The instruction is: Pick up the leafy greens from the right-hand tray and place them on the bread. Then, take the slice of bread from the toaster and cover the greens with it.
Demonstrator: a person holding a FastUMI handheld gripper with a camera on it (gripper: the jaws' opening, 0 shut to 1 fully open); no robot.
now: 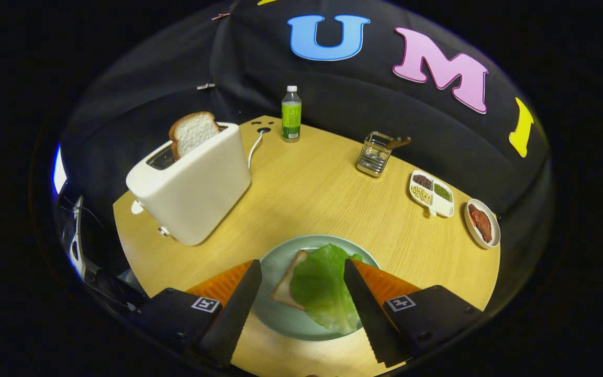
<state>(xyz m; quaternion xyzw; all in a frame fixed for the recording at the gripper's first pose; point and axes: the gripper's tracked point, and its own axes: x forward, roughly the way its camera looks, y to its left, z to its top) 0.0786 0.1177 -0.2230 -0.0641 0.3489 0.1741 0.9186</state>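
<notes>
The gripper [301, 272] stands wide apart, its two fingers [238, 303] spread to either side of a pale green plate [275, 314] and gripping nothing. Between them, on the plate, lies a lettuce leaf [322, 288] spread over a slice of bread [287, 290]; only the bread's left edge and crust peek out from under the leaf. The right finger's tip overlaps the leaf's right edge in the view, but whether it touches the leaf I cannot tell. The left finger is clear of both bread and leaf.

Each finger mount carries a small square black-and-white marker [205, 304]; no readable writing shows on them.

The plate sits on a light wooden table [322, 199]. Beyond the left finger stands a white toaster [191, 183], with a second bread slice [192, 132] upright in its slot, sticking well out of the top. A white cord [254, 146] runs from behind the toaster towards the table's far edge. Near it stands a clear bottle [291, 114] with a green label, the print too small to read.

Beyond the right finger, well apart from the plate, stands a metal rack [375, 153] holding a brown-handled utensil. Farther right lie a white divided dish [431, 193] of beans and seeds in separate compartments, and a small white tray [482, 223] holding a reddish slice of meat.
</notes>
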